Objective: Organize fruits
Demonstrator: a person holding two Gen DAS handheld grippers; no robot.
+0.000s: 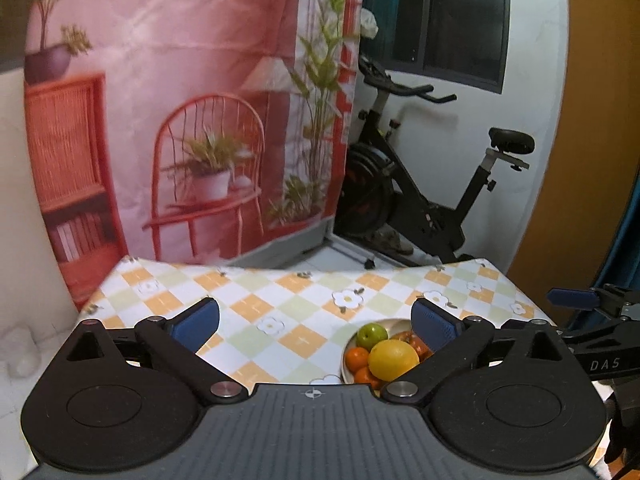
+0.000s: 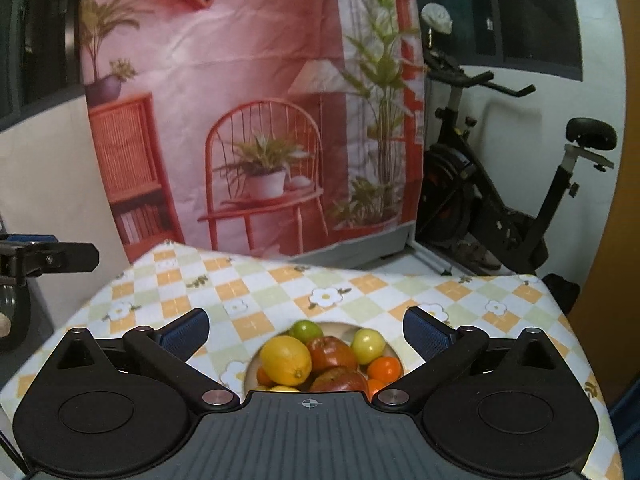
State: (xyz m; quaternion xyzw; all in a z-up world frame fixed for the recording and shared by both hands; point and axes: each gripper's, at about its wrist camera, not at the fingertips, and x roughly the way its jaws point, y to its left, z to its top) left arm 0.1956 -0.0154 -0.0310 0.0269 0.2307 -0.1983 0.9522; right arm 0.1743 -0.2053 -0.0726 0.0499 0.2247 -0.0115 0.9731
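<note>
A pale bowl (image 2: 251,364) of fruit sits on the checked tablecloth near the front. In the right wrist view it holds a yellow lemon (image 2: 286,360), red apples (image 2: 332,354), two green fruits (image 2: 367,340) and small oranges (image 2: 385,369). My right gripper (image 2: 306,330) hangs above the bowl, jaws wide open, nothing between them. In the left wrist view the same bowl (image 1: 347,366) lies low and right, with the lemon (image 1: 393,359), a green fruit (image 1: 372,335) and oranges (image 1: 357,359). My left gripper (image 1: 316,322) is open and empty, left of the bowl.
The table with its checked flower cloth (image 1: 280,300) ends at a pink printed backdrop (image 1: 192,120). A black exercise bike (image 1: 424,184) stands behind on the right. The other gripper (image 1: 576,300) shows at the right edge of the left wrist view.
</note>
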